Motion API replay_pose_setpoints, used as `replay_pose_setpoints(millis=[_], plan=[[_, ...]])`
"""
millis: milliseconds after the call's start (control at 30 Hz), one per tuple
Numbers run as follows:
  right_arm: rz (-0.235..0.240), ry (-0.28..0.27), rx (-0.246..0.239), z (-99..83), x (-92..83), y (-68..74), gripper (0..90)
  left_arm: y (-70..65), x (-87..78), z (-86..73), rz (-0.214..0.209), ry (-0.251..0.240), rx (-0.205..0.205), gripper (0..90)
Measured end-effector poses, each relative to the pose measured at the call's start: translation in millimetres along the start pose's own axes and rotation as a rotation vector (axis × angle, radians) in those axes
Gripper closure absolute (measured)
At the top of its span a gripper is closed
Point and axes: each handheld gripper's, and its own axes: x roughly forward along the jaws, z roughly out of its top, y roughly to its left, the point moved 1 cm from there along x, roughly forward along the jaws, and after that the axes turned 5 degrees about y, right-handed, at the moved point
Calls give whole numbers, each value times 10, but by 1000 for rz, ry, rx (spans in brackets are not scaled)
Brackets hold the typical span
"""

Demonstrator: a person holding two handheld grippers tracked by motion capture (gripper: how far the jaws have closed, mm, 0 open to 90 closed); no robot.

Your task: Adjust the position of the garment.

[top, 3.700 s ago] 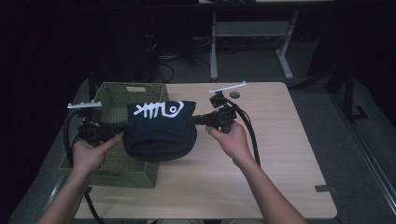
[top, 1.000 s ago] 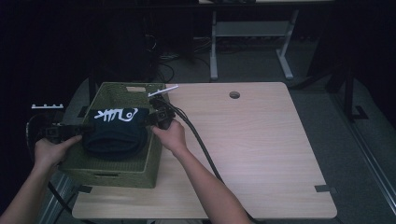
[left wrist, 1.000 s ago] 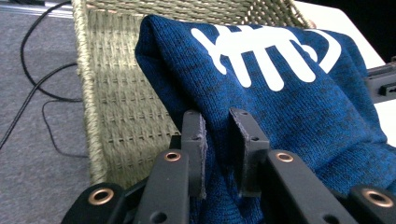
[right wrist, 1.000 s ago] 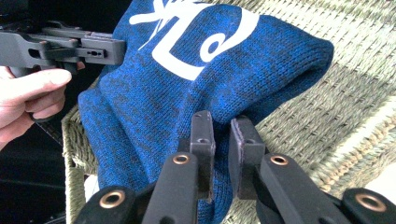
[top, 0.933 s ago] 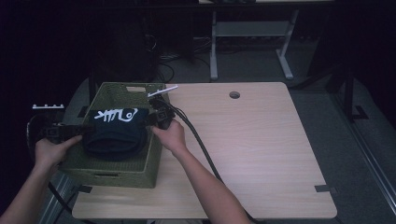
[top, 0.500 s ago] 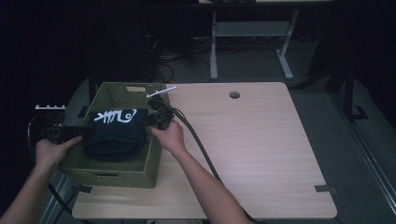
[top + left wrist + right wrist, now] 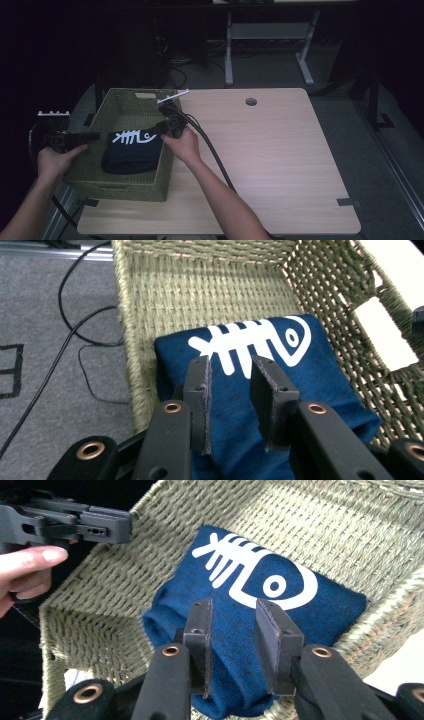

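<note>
Dim room, wooden worktop point(image 7: 280, 150) with a woven green basket point(image 7: 95, 172) at its left end, overhanging the edge. Folded navy shirt point(image 7: 131, 150) with a white fishbone print lies flat on the basket floor, directly ahead of and below both tools.

Left hand-held gripper point(image 7: 229, 405): jaws spread, nothing between the pads, sitting just above the shirt's near edge at the basket's outer wall. Right hand-held gripper point(image 7: 230, 647): same, jaws spread and empty, poised over the opposite end of the shirt at the wall nearest the worktop. They face each other across the basket, one per short end of the fold. My read: that two-ended hold keeps a fold from collapsing, and the shirt looks released and settled.

Clutter: black cable point(image 7: 210, 150) trails from the right tool across the worktop. Basket walls flank both tools, so exit is upward. Floor cables point(image 7: 75, 330) beyond the basket, out of the way.
</note>
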Motion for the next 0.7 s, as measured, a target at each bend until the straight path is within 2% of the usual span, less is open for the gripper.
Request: replay_pose_setpoints(millis=[367, 700], plan=[[41, -18, -8, -3, -115, -12, 634, -103, -95, -40, -17, -36, -2, 674], [93, -27, -19, -35, -254, -66, 537, -269, -280, -132, 13, -71, -17, 615]])
